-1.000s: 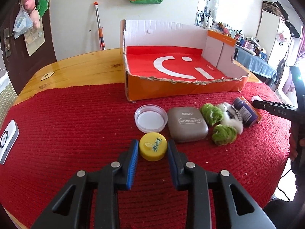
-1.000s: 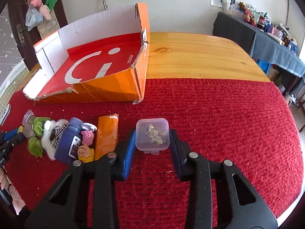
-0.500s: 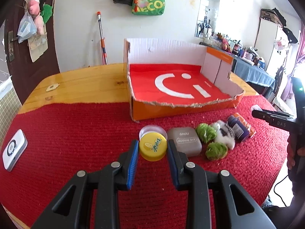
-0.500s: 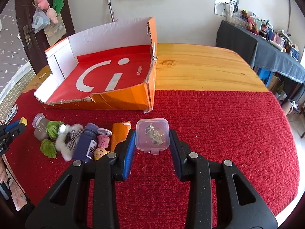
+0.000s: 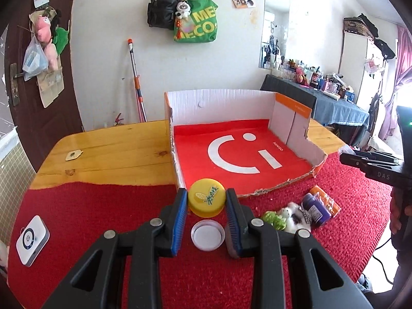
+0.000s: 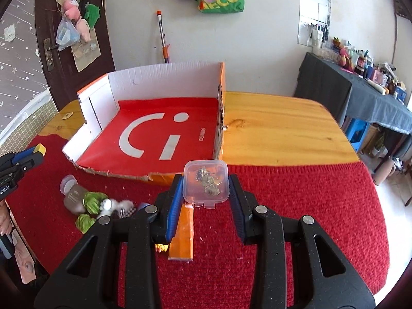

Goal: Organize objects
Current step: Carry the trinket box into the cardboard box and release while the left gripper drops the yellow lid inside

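My left gripper (image 5: 206, 200) is shut on a yellow round lid (image 5: 206, 197) and holds it in the air just before the front edge of the open orange cardboard box (image 5: 291, 131). My right gripper (image 6: 206, 188) is shut on a small clear plastic case (image 6: 206, 181) with metal bits inside, held above the red mat near the box's front right corner (image 6: 221, 149). The box's red floor with a white smile shows nothing in it.
On the red mat (image 5: 77, 219) lie a white round lid (image 5: 207, 234), a green and white plush toy (image 5: 283, 219), a dark blue bottle (image 5: 315, 209), an orange pack (image 6: 183, 231) and a brown case (image 6: 73, 199). A white device (image 5: 32, 239) lies at the left.
Both grippers have risen with their objects and moved toward the box. The yellow lid left the mat; the white lid now shows below it.
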Action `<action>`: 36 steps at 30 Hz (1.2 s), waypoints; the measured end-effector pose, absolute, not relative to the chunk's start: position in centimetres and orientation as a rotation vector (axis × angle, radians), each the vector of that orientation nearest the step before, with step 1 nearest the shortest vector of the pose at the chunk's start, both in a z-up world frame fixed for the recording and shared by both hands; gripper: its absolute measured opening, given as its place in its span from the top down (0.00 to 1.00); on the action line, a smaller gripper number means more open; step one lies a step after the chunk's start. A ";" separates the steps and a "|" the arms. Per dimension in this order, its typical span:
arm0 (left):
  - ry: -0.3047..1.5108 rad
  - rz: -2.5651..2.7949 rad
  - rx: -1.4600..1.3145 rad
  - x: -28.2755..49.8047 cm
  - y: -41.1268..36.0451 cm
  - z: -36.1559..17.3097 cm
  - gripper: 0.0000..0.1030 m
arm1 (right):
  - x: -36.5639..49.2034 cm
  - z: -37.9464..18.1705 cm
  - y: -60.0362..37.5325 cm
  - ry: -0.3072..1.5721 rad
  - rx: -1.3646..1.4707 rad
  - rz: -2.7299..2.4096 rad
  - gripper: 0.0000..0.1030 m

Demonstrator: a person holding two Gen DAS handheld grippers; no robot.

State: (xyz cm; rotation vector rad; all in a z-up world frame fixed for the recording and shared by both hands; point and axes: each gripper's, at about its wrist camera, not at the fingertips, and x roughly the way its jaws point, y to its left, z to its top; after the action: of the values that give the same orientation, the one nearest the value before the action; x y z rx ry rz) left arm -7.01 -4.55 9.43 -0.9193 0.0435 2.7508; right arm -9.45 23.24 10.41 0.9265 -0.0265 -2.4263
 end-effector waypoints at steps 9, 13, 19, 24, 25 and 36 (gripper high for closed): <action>0.091 2.702 -0.952 -9.2 -3.4 9.0 0.70 | -11.1 11.1 21.5 0.013 0.909 -2.376 0.68; 0.126 2.672 -0.990 -10.9 -2.8 8.6 0.70 | -12.4 11.2 20.0 0.047 0.922 -2.330 0.68; 0.175 2.587 -1.099 -14.3 -2.0 7.2 0.70 | -14.4 10.5 17.9 0.126 0.975 -2.259 0.68; 0.261 2.522 -1.195 -16.4 -1.4 6.2 0.70 | -16.2 9.1 16.2 0.226 1.073 -2.146 0.68; 0.273 2.508 -1.212 -16.7 -1.3 6.0 0.70 | -16.5 8.9 16.0 0.245 1.089 -2.133 0.68; 0.419 2.326 -1.389 -19.6 -0.4 4.8 0.70 | -18.6 7.4 13.7 0.456 1.227 -1.922 0.68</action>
State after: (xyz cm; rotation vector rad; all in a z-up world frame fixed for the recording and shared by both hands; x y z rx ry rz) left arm -19.56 -0.40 4.81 -1.3887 0.4192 2.3258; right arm -18.60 13.74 7.45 1.2273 0.4558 -1.9220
